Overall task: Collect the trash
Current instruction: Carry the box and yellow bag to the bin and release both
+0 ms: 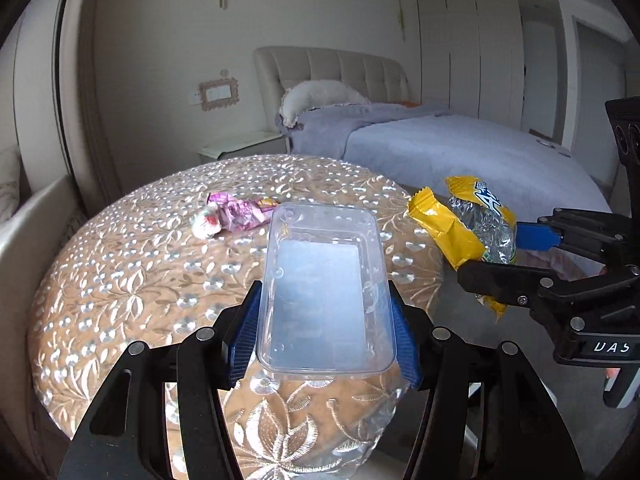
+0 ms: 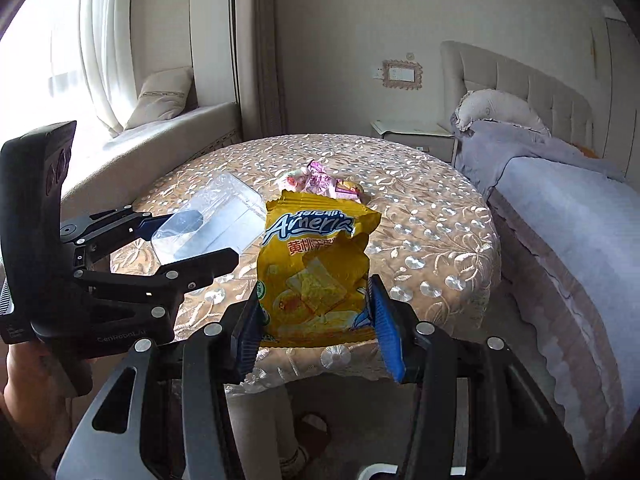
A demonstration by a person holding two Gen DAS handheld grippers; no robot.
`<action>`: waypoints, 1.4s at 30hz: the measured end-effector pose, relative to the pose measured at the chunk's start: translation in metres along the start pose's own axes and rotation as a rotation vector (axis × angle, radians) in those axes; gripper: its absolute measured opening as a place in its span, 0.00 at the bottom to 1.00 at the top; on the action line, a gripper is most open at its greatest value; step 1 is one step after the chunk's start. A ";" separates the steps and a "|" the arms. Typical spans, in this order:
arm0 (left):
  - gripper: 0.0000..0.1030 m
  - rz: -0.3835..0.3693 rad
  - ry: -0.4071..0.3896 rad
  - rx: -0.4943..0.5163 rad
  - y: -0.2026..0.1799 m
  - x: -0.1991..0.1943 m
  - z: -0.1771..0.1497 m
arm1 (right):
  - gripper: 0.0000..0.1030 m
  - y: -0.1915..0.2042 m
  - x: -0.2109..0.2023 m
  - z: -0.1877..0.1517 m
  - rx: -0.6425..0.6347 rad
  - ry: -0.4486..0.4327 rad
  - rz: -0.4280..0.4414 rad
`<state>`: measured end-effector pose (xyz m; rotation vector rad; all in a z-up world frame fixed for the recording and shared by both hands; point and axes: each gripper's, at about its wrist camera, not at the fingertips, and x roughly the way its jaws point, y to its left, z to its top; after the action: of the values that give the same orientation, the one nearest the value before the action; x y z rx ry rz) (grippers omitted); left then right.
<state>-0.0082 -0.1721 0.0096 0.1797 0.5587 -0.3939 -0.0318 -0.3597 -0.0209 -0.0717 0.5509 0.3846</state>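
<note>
From the left wrist, the left claw (image 1: 325, 334) is clamped on a clear plastic tray (image 1: 324, 292) held over the round bench (image 1: 132, 280). A pink wrapper (image 1: 236, 216) lies on the bench beyond.

From the right wrist, the right claw (image 2: 316, 328) grips a torn yellow snack bag (image 2: 316, 264), apparently lifted just above the bench edge (image 2: 440, 248); the bed (image 2: 560, 200) stands alongside.

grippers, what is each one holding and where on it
Left gripper clamps the clear rectangular plastic tray across its near end's long sides. Right gripper pinches the yellow torn snack wrapper by its lower side edges.
</note>
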 end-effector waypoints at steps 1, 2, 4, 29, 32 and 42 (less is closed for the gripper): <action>0.56 -0.017 0.004 0.012 -0.010 0.001 -0.003 | 0.49 -0.005 -0.006 -0.007 0.013 0.002 -0.010; 0.56 -0.031 0.010 0.024 -0.020 0.002 -0.006 | 0.49 -0.010 -0.011 -0.014 0.027 0.003 -0.020; 0.56 -0.060 0.024 0.050 -0.040 0.004 -0.012 | 0.49 -0.021 -0.024 -0.030 0.060 0.002 -0.037; 0.56 -0.485 0.385 0.273 -0.228 0.073 -0.104 | 0.49 -0.119 -0.060 -0.198 0.386 0.188 -0.195; 0.56 -0.501 0.427 0.291 -0.237 0.083 -0.112 | 0.49 -0.126 -0.054 -0.210 0.413 0.215 -0.188; 0.95 -0.490 0.477 0.350 -0.253 0.100 -0.126 | 0.96 -0.147 -0.030 -0.235 0.489 0.333 -0.193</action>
<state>-0.0950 -0.3991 -0.1651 0.4847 1.0072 -0.9399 -0.1170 -0.5453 -0.2110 0.2855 0.9462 0.0399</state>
